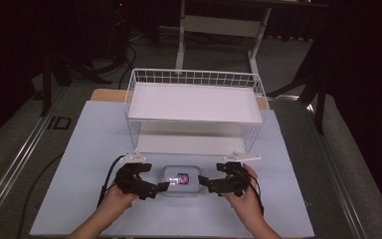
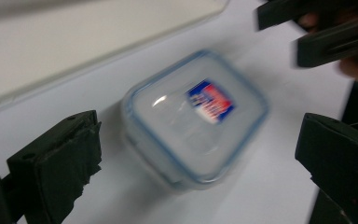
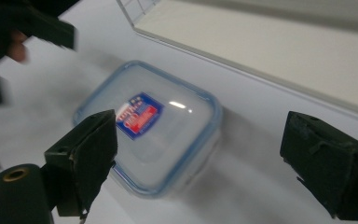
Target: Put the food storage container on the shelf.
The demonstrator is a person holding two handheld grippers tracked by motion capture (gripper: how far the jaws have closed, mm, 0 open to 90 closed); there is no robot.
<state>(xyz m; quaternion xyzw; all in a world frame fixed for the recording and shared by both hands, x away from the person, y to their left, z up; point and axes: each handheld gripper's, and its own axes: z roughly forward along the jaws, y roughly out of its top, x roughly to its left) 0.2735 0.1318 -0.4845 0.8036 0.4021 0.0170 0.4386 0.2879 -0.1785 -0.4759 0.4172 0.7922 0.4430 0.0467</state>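
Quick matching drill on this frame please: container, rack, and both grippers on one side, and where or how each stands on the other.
Things:
1. container
2. wire rack
3. left gripper
4. right gripper

Places or states:
A. open, at the container's left side
B. at the table's far end
C. lid on, between both grippers
D. open, at the container's right side

Pairs: 1-C, 2-B, 3-A, 4-D
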